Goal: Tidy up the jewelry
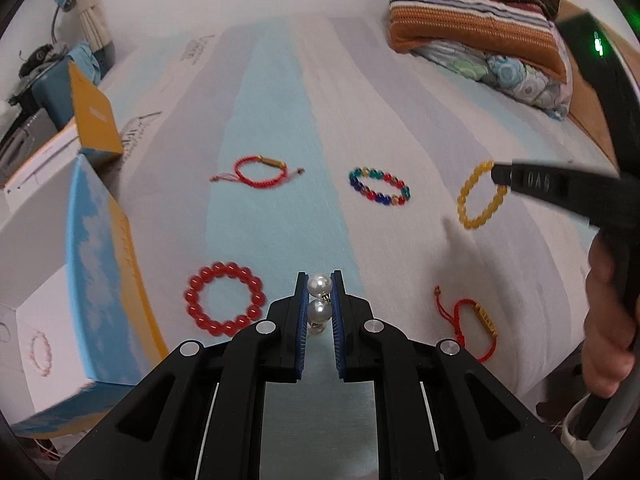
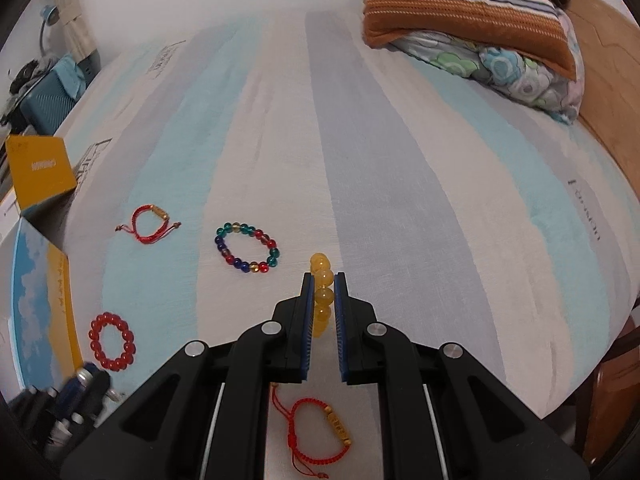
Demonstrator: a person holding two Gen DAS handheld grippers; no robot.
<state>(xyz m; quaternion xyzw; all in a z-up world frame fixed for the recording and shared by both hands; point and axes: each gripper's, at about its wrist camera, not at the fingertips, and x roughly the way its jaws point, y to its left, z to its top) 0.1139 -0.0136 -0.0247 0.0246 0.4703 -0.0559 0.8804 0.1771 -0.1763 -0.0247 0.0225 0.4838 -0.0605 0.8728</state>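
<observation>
Jewelry lies spread over the bed (image 1: 280,80). Left wrist view: the left gripper (image 1: 320,296) pinches pearl earrings (image 1: 319,300); carry them level to the open box (image 1: 52,320). Right wrist view: the right gripper (image 2: 324,300) clamps the yellow bead bracelet (image 2: 322,292); lift gently.

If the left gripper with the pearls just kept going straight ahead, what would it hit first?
Probably nothing but the bedsheet. The left gripper, shut on the pearls, points up the gap between the red cord bracelet and the multicolored bracelet. Depth is hard to judge here.
</observation>
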